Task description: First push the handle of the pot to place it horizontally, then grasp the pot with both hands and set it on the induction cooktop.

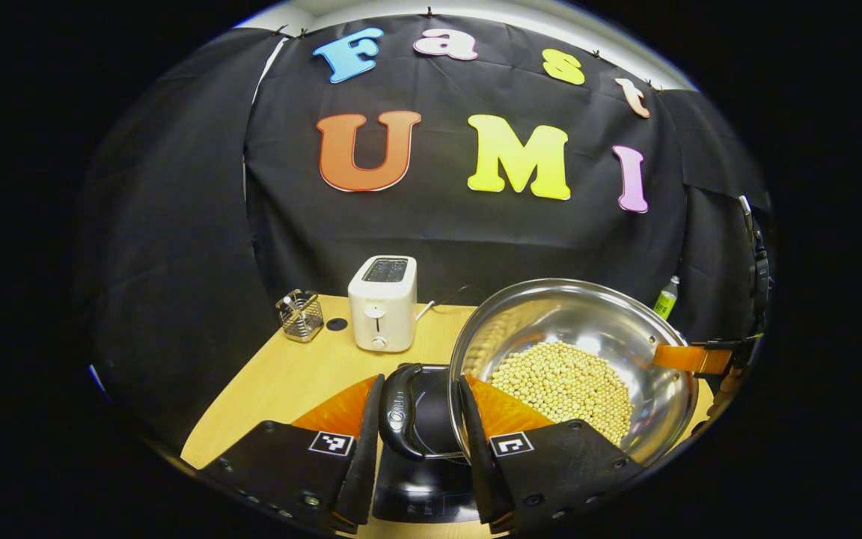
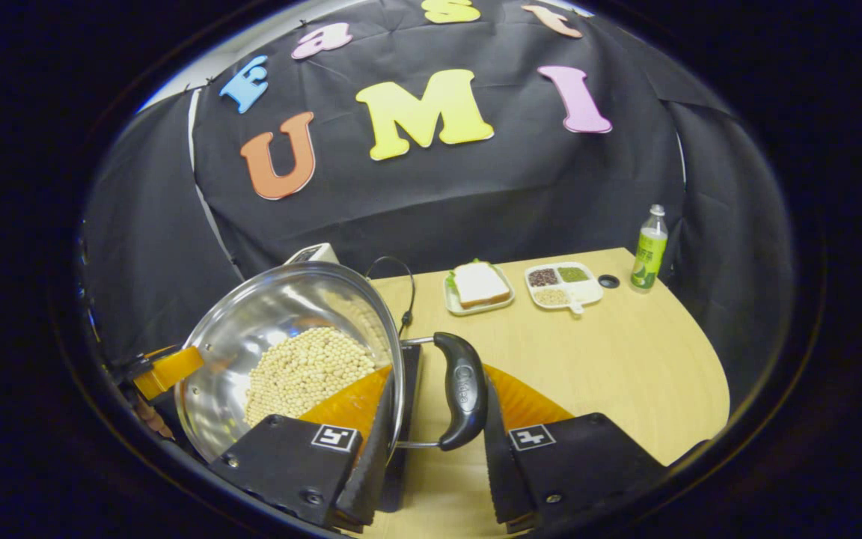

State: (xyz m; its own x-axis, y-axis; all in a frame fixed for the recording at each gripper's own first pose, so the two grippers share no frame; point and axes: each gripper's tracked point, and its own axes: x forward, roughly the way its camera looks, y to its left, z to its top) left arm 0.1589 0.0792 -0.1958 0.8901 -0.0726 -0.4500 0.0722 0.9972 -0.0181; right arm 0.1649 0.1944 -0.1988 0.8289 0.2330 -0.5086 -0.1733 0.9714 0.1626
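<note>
Carry step: left tongs (image 1: 422,427) and right tongs (image 2: 437,419) each grip a pot (image 1: 573,359) handle; next, lower level onto cooktop (image 1: 423,486).

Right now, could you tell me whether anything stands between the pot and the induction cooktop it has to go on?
Nothing visible does. The pot of beans hangs tilted with the left claw and right claw each around a side handle, and the cooktop lies directly beneath. The toaster stands farther back.
</note>
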